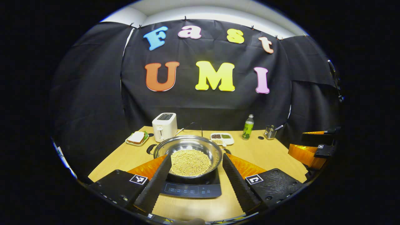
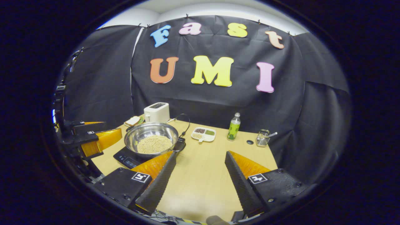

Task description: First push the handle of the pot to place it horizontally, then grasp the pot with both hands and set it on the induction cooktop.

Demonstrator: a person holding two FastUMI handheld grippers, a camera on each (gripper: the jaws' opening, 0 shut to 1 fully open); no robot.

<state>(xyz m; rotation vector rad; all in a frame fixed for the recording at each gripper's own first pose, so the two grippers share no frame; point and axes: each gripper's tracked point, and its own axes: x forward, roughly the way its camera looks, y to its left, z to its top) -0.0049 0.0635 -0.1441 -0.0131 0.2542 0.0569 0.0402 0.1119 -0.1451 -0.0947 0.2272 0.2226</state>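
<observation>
Both grippers stand released, jaws spread: left gripper (image 1: 197,157) framing the pot (image 1: 188,149), right gripper (image 2: 200,156) apart from it. Pot, filled with pale beans (image 1: 190,162), sits on the induction cooktop (image 1: 190,188), hiding most of its surface; its near handle is hidden behind the fingers (image 1: 156,181).

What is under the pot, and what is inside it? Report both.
The pot sits on the black induction cooktop; its control panel shows in front, while the cooking surface beneath the pot is covered. Inside lies a layer of small pale beans that hides the pot's bottom.
</observation>
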